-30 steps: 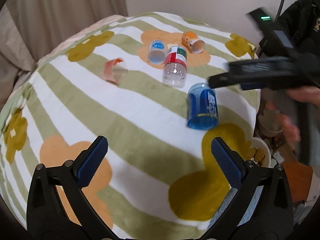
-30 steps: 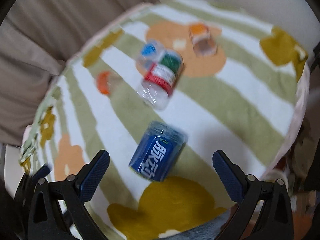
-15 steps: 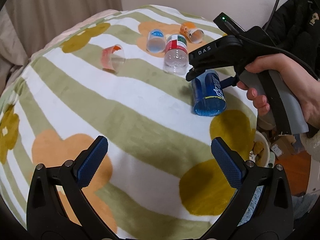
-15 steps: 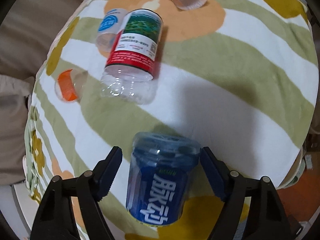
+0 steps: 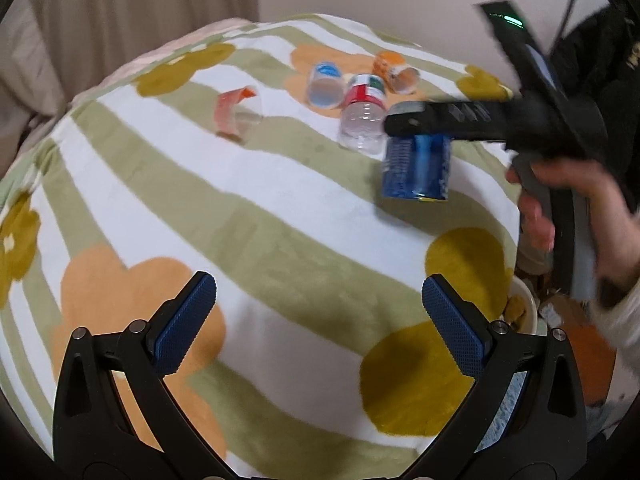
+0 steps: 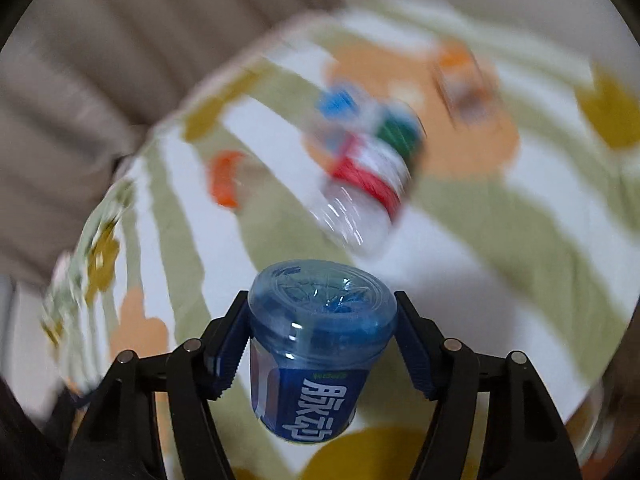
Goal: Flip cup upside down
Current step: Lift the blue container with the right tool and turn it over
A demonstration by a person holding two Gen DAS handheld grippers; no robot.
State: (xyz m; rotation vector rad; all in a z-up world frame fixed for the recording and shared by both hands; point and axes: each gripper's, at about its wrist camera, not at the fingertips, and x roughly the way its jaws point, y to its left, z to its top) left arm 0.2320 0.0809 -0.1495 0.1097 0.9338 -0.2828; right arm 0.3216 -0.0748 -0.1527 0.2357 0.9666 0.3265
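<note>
A blue cup (image 6: 316, 344) made from a cut bottle, with white lettering, sits between the pads of my right gripper (image 6: 320, 344), which is shut on it. Its closed base faces away from the camera. In the left wrist view the same blue cup (image 5: 416, 168) hangs tilted just above the blanket, held by the right gripper (image 5: 416, 132) in a person's hand (image 5: 560, 200). My left gripper (image 5: 316, 328) stands open and empty over the near part of the blanket, well away from the cup.
A striped flower-print blanket (image 5: 200, 200) covers the surface. Lying at the far side are a clear red-labelled bottle cup (image 5: 362, 116), a blue-capped cup (image 5: 325, 86), an orange cup (image 5: 394, 72) and a red-banded clear cup (image 5: 236, 114). Curtains hang behind; clutter lies off the right edge.
My right gripper has shut on the blue cup and lifted it off the blanket; the right view is blurred with motion. The left gripper stays open and nearly still.
</note>
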